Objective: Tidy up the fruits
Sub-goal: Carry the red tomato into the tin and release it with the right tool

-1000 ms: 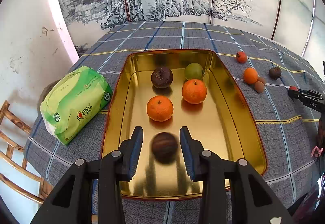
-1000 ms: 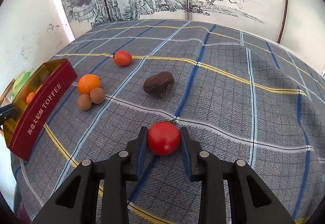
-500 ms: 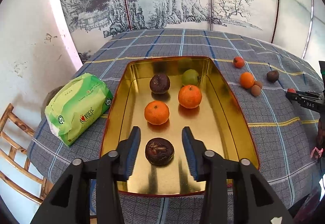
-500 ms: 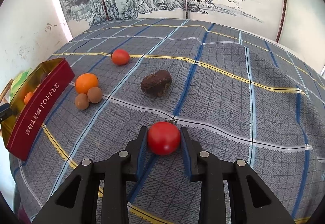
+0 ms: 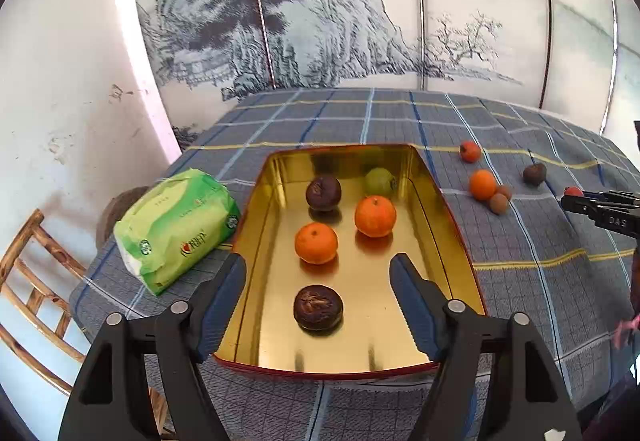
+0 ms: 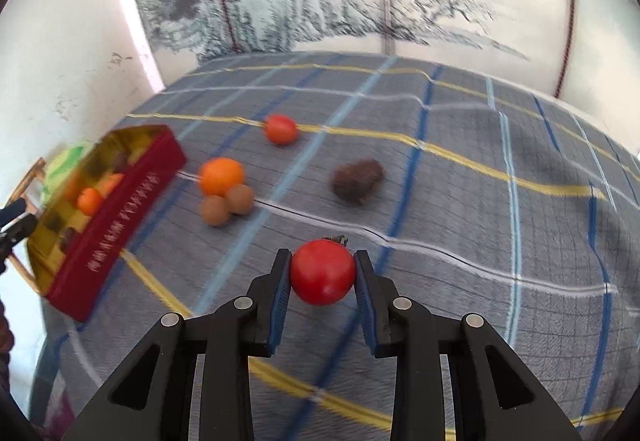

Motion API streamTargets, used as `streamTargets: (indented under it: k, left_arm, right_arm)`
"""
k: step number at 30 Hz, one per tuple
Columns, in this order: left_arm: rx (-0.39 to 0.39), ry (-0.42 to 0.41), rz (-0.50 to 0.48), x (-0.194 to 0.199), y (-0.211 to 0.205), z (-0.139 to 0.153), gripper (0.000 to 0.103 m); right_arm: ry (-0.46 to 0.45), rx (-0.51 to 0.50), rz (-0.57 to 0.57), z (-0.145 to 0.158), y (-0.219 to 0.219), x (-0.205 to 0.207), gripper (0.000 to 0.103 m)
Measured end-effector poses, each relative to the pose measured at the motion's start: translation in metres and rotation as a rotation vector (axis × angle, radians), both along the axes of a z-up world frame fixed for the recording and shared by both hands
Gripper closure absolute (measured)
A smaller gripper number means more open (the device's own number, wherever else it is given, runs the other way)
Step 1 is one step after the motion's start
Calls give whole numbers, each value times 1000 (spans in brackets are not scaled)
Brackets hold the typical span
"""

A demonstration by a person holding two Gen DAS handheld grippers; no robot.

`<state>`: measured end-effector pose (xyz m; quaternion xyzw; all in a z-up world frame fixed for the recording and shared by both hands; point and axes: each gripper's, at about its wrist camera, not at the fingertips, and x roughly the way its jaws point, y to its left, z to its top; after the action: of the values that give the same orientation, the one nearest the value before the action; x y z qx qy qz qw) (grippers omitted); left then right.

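A gold tin tray (image 5: 452, 237) with red outer walls (image 6: 116, 233) holds two oranges (image 5: 316, 243), a green fruit (image 5: 379, 181) and two dark fruits; the nearer dark fruit (image 5: 318, 307) lies below my left gripper (image 5: 318, 281), which is open wide and empty above the tray's near end. My right gripper (image 6: 322, 273) is shut on a red tomato (image 6: 323, 272), lifted above the checked cloth. On the cloth lie an orange (image 6: 222, 176), two small brown fruits (image 6: 228, 204), a small red-orange fruit (image 6: 281, 129) and a dark wrinkled fruit (image 6: 358, 181).
A green tissue pack (image 5: 176, 225) lies left of the tray. A wooden chair (image 5: 24, 281) stands past the table's left edge. A painted screen (image 5: 320, 9) stands behind the table. The right gripper shows at the right edge of the left wrist view (image 5: 600, 205).
My left gripper let go of the dark fruit, opened wider and rose back from the tray. My right gripper lifted the red tomato and swung toward the tray; its view is blurred.
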<state>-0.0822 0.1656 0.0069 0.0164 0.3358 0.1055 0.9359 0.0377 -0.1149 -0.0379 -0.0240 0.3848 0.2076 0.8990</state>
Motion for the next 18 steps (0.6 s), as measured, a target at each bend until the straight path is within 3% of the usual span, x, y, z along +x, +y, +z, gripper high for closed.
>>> streamTargets:
  k: [10, 18]
  left_arm:
    - [-4, -28, 26, -12, 7, 4, 23]
    - [-2, -41, 56, -22, 18, 4, 17]
  right_arm:
    - [-76, 51, 210, 52, 76, -43, 71]
    - [-86, 46, 347, 67, 135, -68, 71]
